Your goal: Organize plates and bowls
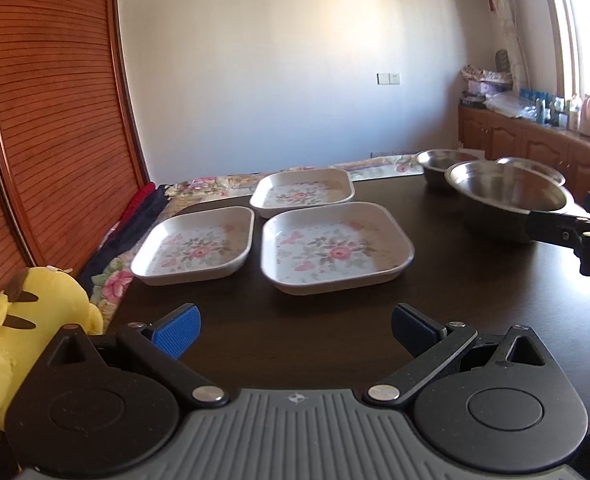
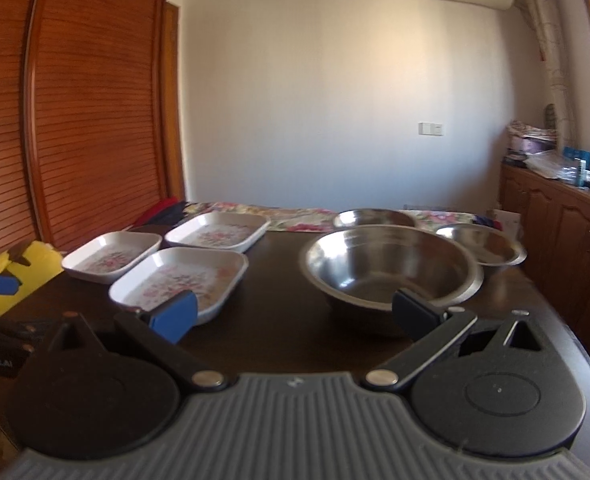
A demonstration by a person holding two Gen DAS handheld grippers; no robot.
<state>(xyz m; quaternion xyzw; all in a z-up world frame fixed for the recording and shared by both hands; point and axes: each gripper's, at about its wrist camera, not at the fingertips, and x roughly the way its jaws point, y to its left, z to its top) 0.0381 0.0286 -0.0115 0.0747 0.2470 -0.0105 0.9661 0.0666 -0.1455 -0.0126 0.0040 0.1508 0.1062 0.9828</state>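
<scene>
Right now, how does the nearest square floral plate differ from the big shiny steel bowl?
The square white floral plate is shallow, flat-bottomed and patterned; the round stainless steel bowl is deep, curved and plain. The plate sits among the other plates, the bowl among the other bowls. Both stand upright and empty on the dark table.
</scene>
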